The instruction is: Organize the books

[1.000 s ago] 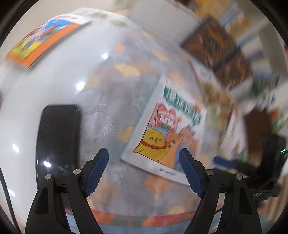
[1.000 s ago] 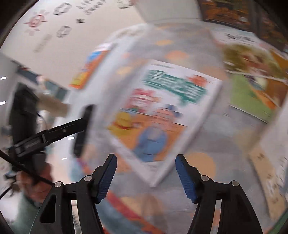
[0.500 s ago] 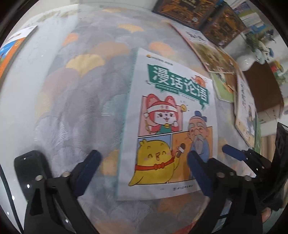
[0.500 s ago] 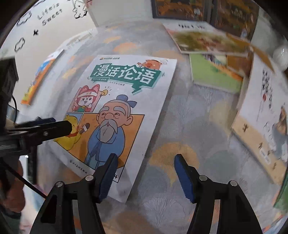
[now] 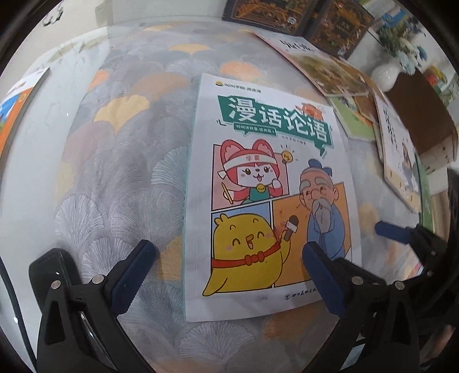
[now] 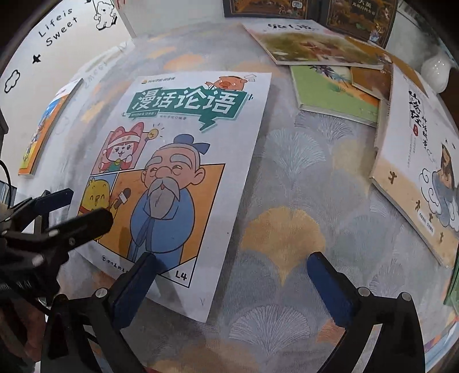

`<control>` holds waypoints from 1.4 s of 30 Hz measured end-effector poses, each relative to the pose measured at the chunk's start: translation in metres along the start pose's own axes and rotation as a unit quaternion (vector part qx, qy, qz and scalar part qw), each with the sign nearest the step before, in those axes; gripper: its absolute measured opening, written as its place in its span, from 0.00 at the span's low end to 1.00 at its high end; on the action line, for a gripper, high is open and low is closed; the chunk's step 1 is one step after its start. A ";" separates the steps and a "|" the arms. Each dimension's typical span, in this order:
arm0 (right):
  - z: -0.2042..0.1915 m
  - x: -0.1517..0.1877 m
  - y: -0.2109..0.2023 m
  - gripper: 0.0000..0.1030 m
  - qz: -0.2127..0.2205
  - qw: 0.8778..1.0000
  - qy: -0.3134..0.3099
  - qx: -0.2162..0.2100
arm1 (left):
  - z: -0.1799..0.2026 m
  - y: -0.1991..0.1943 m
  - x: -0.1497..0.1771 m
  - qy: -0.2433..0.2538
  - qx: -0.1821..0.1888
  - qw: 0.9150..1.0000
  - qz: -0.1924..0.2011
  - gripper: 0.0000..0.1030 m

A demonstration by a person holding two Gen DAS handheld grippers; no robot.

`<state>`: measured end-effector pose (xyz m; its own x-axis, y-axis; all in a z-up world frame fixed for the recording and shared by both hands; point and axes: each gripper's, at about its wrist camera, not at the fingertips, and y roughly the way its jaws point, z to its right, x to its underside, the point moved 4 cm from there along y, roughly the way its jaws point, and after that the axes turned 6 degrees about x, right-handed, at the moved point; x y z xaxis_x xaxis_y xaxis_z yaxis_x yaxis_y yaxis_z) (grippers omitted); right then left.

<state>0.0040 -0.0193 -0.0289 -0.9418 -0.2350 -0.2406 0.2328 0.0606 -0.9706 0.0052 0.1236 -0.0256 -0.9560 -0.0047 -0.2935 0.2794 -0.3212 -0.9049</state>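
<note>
A white comic-cover book (image 5: 272,186) (image 6: 183,160) lies flat on the fan-patterned tablecloth (image 5: 120,172). My left gripper (image 5: 228,255) points steeply down over its lower left part. Its fingers stand open astride the book's left edge without touching it. My right gripper (image 6: 231,262) hangs over the book's lower right corner. Its jaws are opening, and the corner lies below and between them with no pad pressing on it. In the right wrist view the left gripper's finger (image 6: 83,221) shows above the yellow chick. In the left wrist view a right gripper's finger (image 5: 393,232) shows beside the book's right edge.
More books lie to the right: a green one (image 6: 335,94), a landscape-cover one (image 6: 315,46) and a beige one (image 6: 416,178). An orange book (image 6: 43,129) sits at the far left. Dark books (image 5: 287,11) stand at the back, near a white vase (image 6: 436,71). A black slab (image 5: 51,266) lies lower left.
Both grippers have sunk toward the comic book and rolled until it appears upright. The left jaws widened first; the right jaws spread wide in the last half second.
</note>
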 end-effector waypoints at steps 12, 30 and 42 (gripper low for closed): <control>-0.006 0.007 -0.003 0.88 0.002 1.000 -0.009 -0.030 | -0.017 -0.017 -0.005 -0.036 0.093 0.995 0.023 0.57; 0.021 -0.003 -0.009 0.60 0.012 0.979 0.077 -0.188 | -0.025 -0.048 -0.002 -0.116 0.306 0.943 0.058 0.57; 0.030 0.002 -0.011 0.60 0.015 0.966 0.110 -0.232 | -0.013 -0.017 0.000 -0.124 0.253 0.959 0.028 0.21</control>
<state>0.0069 -0.0495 -0.0188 -0.9771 -0.0177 -0.2122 0.1745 0.5039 -0.8459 0.0011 0.1419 -0.0144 -0.9500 -0.2414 -0.1981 0.3123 -0.7320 -0.6056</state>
